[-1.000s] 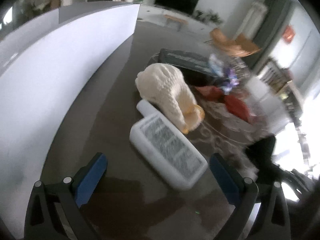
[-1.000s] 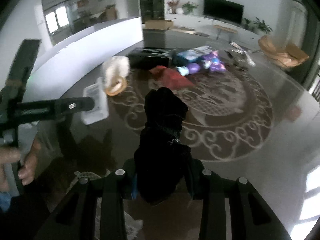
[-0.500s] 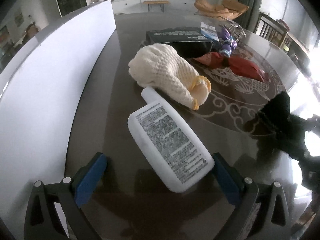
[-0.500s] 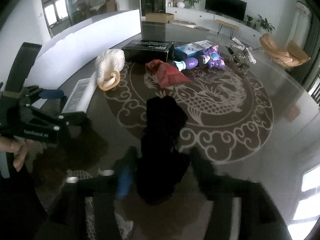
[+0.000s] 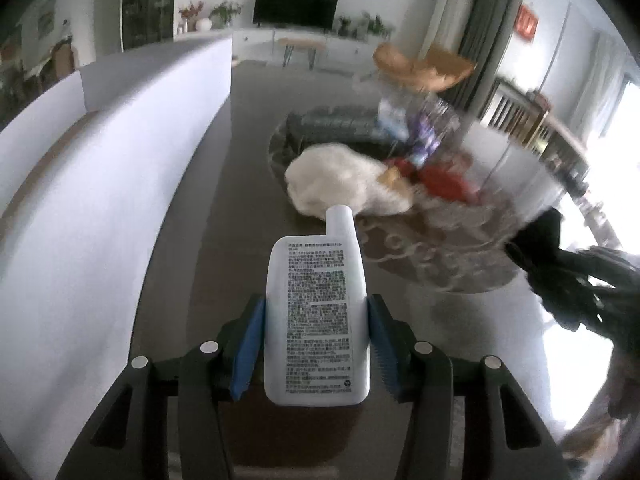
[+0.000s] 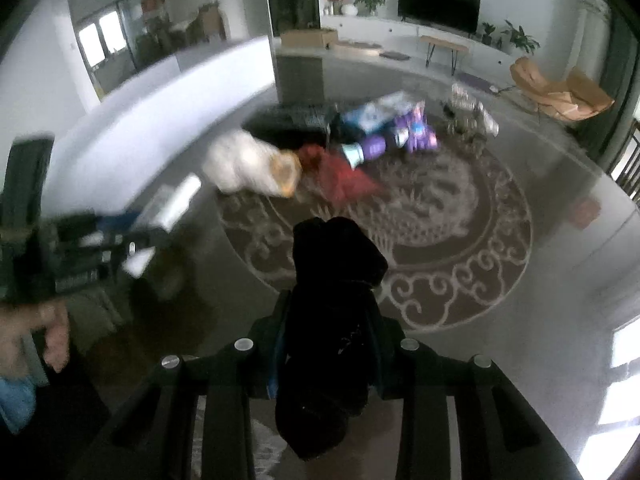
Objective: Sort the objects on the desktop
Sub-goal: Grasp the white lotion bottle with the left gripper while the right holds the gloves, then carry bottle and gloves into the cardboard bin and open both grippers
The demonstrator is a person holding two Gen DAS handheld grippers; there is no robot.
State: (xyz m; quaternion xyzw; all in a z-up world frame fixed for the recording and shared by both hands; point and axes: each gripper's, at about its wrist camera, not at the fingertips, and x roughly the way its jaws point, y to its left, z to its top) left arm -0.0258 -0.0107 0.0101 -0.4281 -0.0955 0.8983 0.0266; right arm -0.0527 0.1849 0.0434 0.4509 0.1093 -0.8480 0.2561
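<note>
My left gripper (image 5: 316, 332) is shut on a white flat bottle (image 5: 316, 312) with small printed text, cap pointing away; its blue pads (image 5: 248, 348) press both sides. The bottle also shows blurred in the right wrist view (image 6: 172, 204). My right gripper (image 6: 328, 344) is shut on a black cloth bundle (image 6: 332, 304) that hangs between the fingers. The bundle shows at the right edge of the left wrist view (image 5: 556, 256). A cream knitted hat (image 5: 340, 184) lies beyond the bottle.
A dark glossy table (image 6: 540, 272) with a round scroll pattern holds a red cloth (image 6: 344, 176), a purple toy (image 6: 400, 140), a black box (image 6: 296, 124) and a blue packet (image 6: 372, 112). A white curved wall (image 5: 100, 184) borders the left side.
My left gripper closed on the white bottle, which now lies straight along the fingers, lifted. My right gripper stays shut on the black cloth. Both views shifted and blurred.
</note>
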